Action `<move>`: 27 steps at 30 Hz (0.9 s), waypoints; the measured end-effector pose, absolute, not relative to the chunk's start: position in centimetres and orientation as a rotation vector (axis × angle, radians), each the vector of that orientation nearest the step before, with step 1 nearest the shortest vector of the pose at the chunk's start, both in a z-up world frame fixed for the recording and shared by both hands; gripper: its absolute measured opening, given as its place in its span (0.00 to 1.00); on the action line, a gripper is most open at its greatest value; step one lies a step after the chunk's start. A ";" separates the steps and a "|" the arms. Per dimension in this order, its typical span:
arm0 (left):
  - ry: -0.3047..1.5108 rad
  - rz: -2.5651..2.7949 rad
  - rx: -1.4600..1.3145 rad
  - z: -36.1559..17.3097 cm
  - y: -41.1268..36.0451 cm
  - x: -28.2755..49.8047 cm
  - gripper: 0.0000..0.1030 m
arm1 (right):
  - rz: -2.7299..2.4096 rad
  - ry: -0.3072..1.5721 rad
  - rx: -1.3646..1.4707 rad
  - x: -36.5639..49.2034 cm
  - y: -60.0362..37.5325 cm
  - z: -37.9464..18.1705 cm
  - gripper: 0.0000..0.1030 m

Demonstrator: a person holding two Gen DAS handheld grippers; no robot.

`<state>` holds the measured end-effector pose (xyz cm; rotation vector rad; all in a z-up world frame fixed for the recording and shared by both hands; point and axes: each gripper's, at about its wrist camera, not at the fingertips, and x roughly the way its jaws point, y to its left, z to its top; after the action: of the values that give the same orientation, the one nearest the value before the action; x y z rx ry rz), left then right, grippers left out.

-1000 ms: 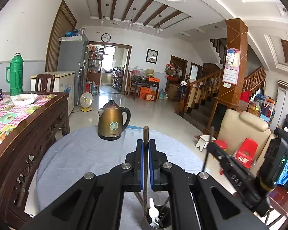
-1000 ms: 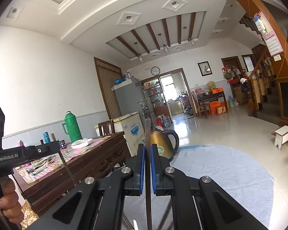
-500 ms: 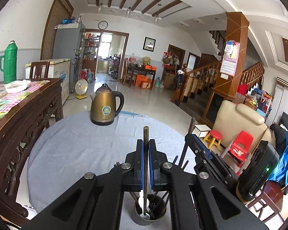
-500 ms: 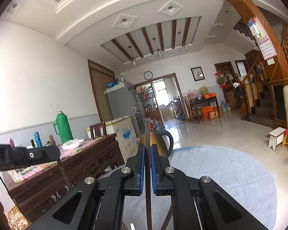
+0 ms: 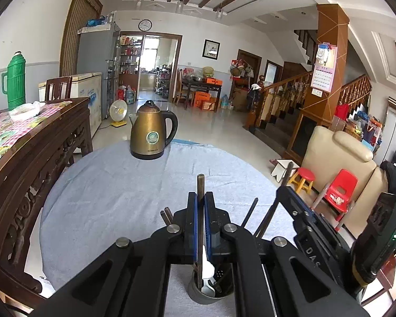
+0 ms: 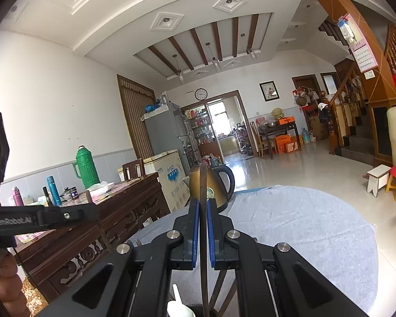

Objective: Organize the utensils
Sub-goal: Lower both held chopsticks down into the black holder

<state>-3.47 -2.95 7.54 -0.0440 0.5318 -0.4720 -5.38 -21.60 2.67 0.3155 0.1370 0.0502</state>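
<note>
My left gripper is shut on a dark chopstick that stands upright, its lower end inside a grey utensil cup on the grey-clothed round table. The cup holds a white spoon and several dark chopsticks. My right gripper is shut on another dark chopstick, also upright over the cup, whose rim barely shows at the bottom edge beside the white spoon. The right gripper appears in the left wrist view just right of the cup.
A bronze kettle stands at the far side of the round table. A carved wooden table with a checked cloth and a green thermos is on the left. Red stools and a beige armchair are at the right.
Both grippers have lowered toward the cup with their chopsticks. The left view has tilted down and the cup shows more fully; the right gripper has come closer beside it.
</note>
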 end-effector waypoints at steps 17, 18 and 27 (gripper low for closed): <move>0.559 -0.451 -0.031 6.6 -2.9 -2.9 0.05 | 0.049 0.159 0.331 -6.1 -21.9 2.0 0.07; 0.561 -0.450 -0.030 6.5 -2.9 -2.9 0.05 | 0.049 0.159 0.331 -6.0 -21.9 2.1 0.07; 0.578 -0.440 -0.033 6.1 -2.7 -2.3 0.05 | 0.050 0.166 0.328 -6.2 -21.7 1.6 0.07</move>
<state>-2.34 -2.69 6.06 -0.0333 0.5777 -0.4395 -6.18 -21.71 1.61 0.3277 0.1662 0.0496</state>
